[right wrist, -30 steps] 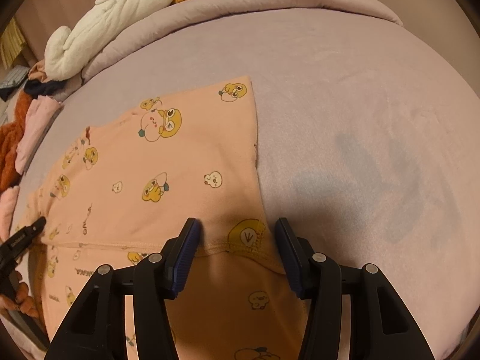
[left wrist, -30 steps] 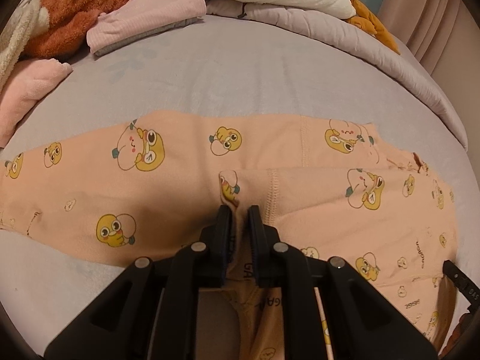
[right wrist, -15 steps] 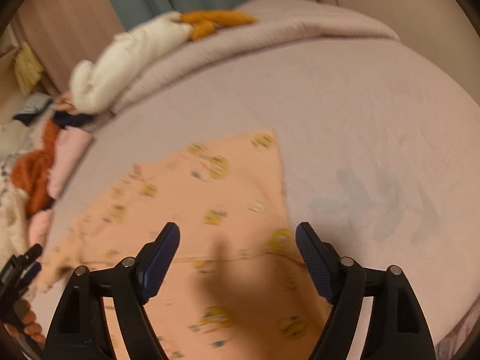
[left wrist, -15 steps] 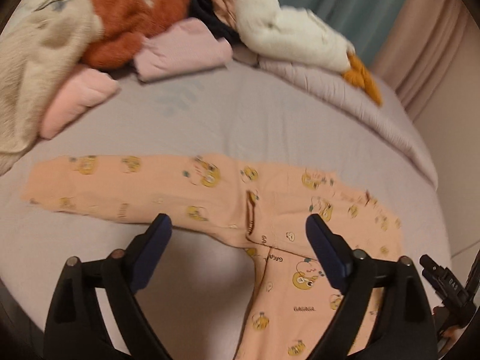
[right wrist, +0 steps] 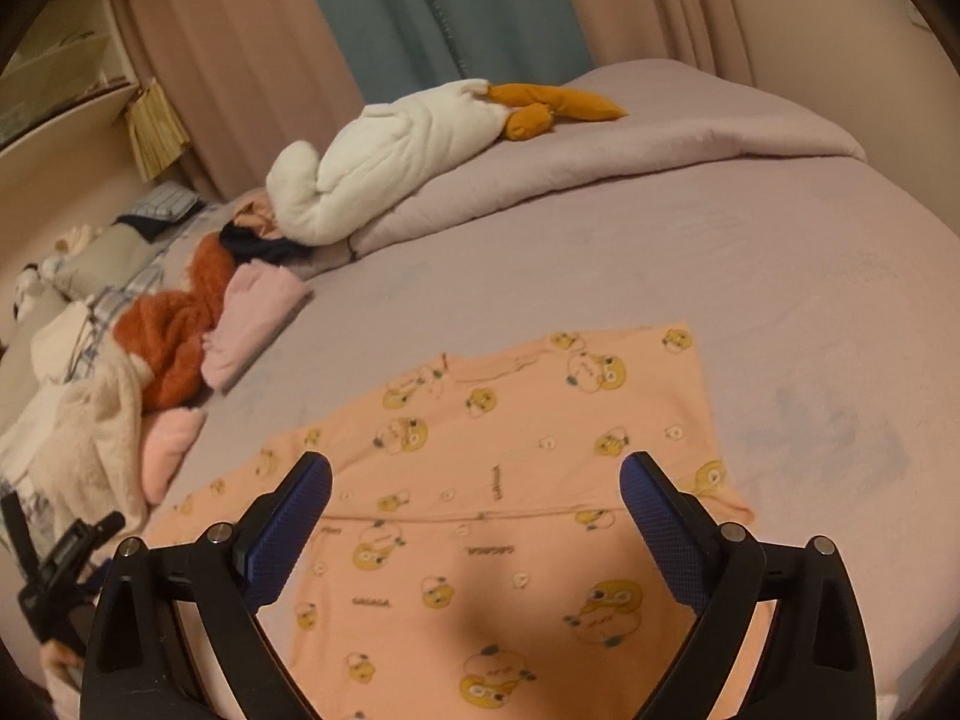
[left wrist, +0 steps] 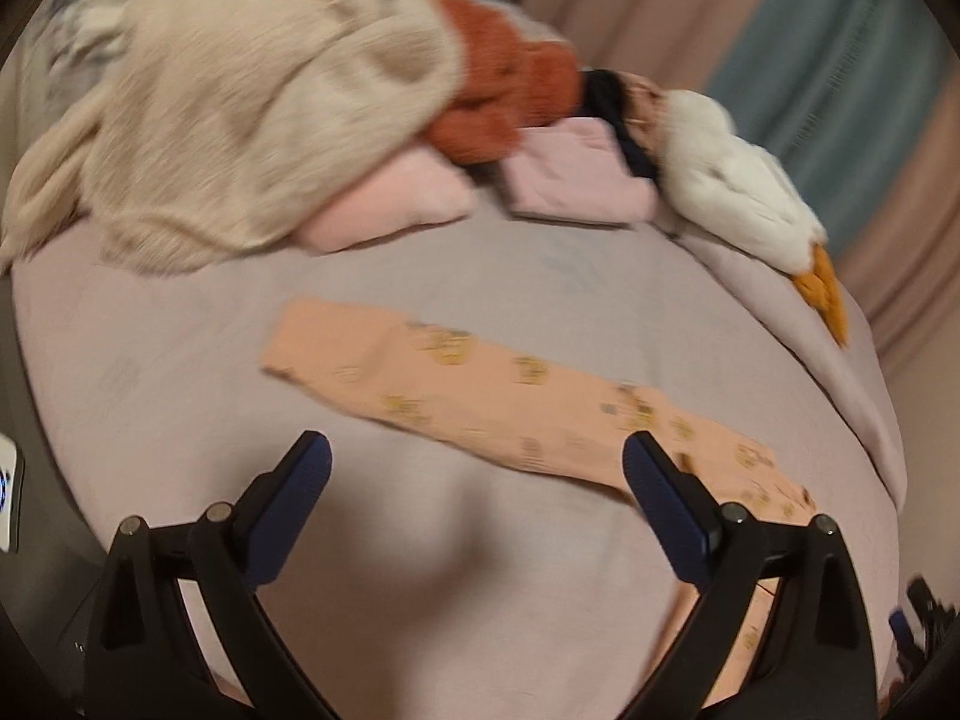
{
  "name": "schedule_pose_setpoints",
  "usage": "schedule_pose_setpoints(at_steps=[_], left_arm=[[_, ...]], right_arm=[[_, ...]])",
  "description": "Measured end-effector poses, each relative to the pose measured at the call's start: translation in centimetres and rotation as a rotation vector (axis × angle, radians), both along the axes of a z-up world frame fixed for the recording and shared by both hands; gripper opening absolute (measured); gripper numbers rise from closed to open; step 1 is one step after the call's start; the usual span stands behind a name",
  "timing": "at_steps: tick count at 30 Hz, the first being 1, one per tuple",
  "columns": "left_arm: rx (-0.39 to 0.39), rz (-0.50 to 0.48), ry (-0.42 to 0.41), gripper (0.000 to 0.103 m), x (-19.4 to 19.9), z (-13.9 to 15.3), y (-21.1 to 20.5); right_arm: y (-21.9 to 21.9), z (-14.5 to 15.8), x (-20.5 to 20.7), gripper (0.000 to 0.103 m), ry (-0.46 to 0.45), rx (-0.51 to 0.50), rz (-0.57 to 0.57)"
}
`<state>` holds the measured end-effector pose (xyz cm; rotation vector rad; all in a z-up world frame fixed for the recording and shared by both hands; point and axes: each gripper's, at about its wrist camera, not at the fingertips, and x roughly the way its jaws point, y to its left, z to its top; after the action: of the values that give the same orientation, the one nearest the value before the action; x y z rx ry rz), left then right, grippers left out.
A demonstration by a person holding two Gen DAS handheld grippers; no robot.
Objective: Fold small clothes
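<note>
A peach child's garment with yellow cartoon prints lies flat on the lilac bed sheet. In the right wrist view its wide body point(right wrist: 510, 480) spreads under my right gripper point(right wrist: 476, 483), which is open, empty and raised above it. In the left wrist view one long sleeve or leg point(left wrist: 480, 396) stretches left across the sheet. My left gripper point(left wrist: 477, 465) is open and empty, held above the bare sheet just in front of that strip. The left view is blurred.
A heap of clothes lies at the back left: a beige fleece point(left wrist: 252, 120), a rust fuzzy item point(right wrist: 180, 324), folded pink pieces point(right wrist: 252, 318). A white plush goose point(right wrist: 408, 144) rests on a rolled lilac duvet point(right wrist: 600, 162). Curtains hang behind.
My left gripper let go of the garment, opened wide and pulled back and left. My right gripper opened wider and lifted away from the garment's hem.
</note>
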<state>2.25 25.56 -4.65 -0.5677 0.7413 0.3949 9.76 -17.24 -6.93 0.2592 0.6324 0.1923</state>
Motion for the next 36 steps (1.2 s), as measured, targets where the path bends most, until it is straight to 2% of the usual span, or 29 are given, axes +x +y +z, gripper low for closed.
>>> schedule_pose_setpoints(at_steps=[4,8,12,14,16,17,20,22,23,24,31,36], left_arm=[[-0.065,0.073,0.028,0.095,-0.4,-2.7,3.6],[-0.169,0.151,0.035,0.091,-0.3,-5.4,6.8],[-0.245,0.197,0.022,0.081,0.6,-7.2,9.0],[-0.257,0.217,0.009,0.076,1.1,-7.6,9.6],[-0.234,0.232,0.014,0.064,1.6,-7.6,9.8],[-0.226,0.237,0.015,0.062,2.0,-7.5,10.0],[-0.252,0.255,0.003,0.044,2.7,-7.9,10.8],[-0.263,0.264,0.002,0.014,2.8,-8.2,11.3],[-0.277,0.263,0.001,0.008,2.9,-8.4,11.3],[-0.289,0.264,-0.002,0.008,2.9,-8.4,11.3],[-0.203,0.231,-0.045,0.006,3.0,-5.0,9.3],[-0.114,0.161,-0.080,0.006,3.7,-1.6,6.7]], right_arm=[[0.6,-0.8,-0.7,0.096,0.020,-0.021,-0.006],[0.7,-1.5,-1.0,0.096,0.048,-0.038,-0.018],[0.5,-2.2,-1.0,0.096,0.073,-0.048,-0.040],[0.3,-2.4,-0.9,0.096,0.083,-0.052,-0.052],[0.1,-2.6,-0.9,0.096,0.085,-0.055,-0.062],[0.1,-2.7,-0.9,0.096,0.085,-0.055,-0.065],[0.0,-2.8,-0.7,0.096,0.092,-0.059,-0.069],[0.0,-2.9,-0.5,0.096,0.095,-0.066,-0.070],[0.0,-2.9,-0.4,0.096,0.097,-0.069,-0.073],[-0.1,-2.9,-0.3,0.096,0.098,-0.068,-0.074],[0.0,-3.1,-0.1,0.096,0.095,-0.060,-0.067],[-0.2,-3.1,-0.1,0.096,0.094,-0.044,-0.061]])
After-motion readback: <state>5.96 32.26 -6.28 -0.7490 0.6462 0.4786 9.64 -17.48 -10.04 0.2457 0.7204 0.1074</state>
